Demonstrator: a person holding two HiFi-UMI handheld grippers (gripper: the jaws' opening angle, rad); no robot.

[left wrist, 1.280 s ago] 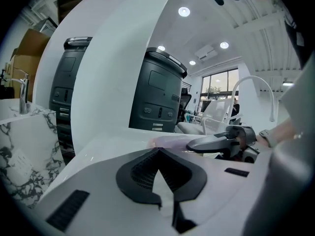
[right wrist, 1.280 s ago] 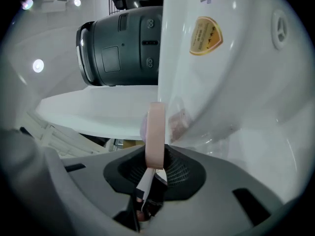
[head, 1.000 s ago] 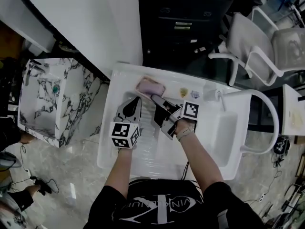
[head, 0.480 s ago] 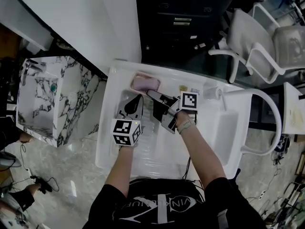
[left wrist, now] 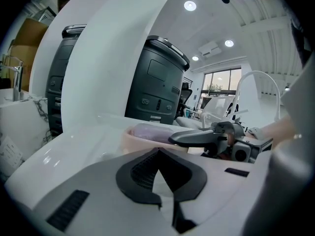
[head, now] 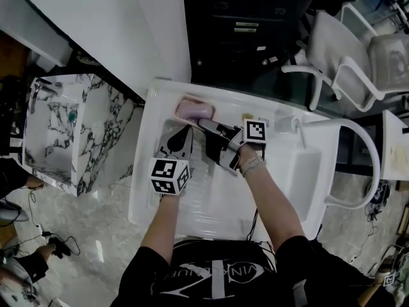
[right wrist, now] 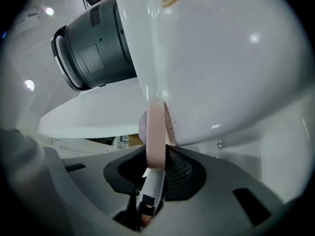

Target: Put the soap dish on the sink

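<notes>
A pink soap dish (head: pixel 193 110) with a lilac soap in it sits at the back left of the white sink top (head: pixel 160 190). My right gripper (head: pixel 206 125) is shut on the dish's near rim. In the right gripper view the pink rim (right wrist: pixel 156 127) runs edge-on between the pads of the right gripper (right wrist: pixel 156 167). My left gripper (head: pixel 185 133) is just left of it and points at the dish, shut with nothing held. In the left gripper view the soap dish (left wrist: pixel 147 133) lies beyond the left gripper (left wrist: pixel 160 155), with the right gripper's finger (left wrist: pixel 197 136) across it.
A curved white faucet (head: pixel 367 152) and the basin (head: pixel 300 178) are at the sink's right. Small items (head: pixel 248 117) lie on the back ledge. A marbled cabinet (head: pixel 64 126) stands at the left, a black cabinet (head: pixel 246 31) behind, and grey chairs (head: pixel 345 62) at the upper right.
The view has shifted a little. Both grippers and the dish stay about where they were on the sink, and the right gripper keeps its hold on the rim.
</notes>
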